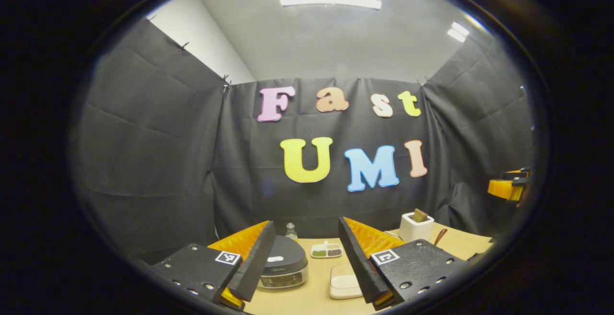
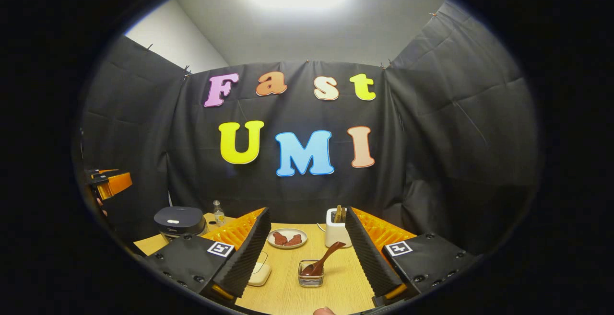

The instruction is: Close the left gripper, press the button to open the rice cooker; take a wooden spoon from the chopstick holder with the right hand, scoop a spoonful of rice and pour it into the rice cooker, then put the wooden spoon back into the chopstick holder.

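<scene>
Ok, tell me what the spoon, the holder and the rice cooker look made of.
Spoon: dark brown wood by its look, smooth, slight sheen. Chopstick holder: white, glossy, likely ceramic or plastic. Rice cooker: matte dark plastic lid, pale band below, probably metal or plastic.

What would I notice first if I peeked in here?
Probably the wooden spoon leaning out of a small clear container at the middle of the table, between the open right gripper fingers. Next, the dark, closed rice cooker sitting at the left, and the white chopstick holder standing behind the spoon.
</scene>
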Motion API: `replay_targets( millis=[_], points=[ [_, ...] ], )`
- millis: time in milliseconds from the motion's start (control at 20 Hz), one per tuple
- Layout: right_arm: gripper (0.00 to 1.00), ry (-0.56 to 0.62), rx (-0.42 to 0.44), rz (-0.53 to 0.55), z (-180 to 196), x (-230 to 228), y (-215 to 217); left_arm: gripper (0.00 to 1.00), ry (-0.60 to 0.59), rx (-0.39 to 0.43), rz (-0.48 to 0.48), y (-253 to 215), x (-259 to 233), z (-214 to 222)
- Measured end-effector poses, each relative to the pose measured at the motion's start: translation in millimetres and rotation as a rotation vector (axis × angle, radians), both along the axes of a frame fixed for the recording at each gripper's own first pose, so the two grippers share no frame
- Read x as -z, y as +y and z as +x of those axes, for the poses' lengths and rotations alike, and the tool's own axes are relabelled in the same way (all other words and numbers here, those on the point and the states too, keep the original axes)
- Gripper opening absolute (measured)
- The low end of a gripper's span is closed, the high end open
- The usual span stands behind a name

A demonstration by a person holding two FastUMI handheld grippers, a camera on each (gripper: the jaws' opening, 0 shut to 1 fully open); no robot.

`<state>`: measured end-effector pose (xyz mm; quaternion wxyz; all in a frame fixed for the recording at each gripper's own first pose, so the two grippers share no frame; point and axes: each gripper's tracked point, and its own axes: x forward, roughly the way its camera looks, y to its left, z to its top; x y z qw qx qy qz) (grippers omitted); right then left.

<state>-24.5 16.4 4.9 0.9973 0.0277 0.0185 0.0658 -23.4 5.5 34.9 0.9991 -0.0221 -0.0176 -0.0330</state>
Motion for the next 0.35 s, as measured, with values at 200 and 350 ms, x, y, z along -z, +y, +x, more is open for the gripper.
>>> replay_targets(
  millis=[200,350],
  points=[
    [0.98,-0.016,0.006,0.012,0.9,-3.8,-3.8,0.83,-0.005,0.001,0.003,-4.3,-3.1,-2.5],
    [0.98,-0.026,0.011,0.016,1.0,-5.4,-6.5,0.82,-0.003,0.003,0.010,-7.4,-3.8,-1.5]
  ],
)
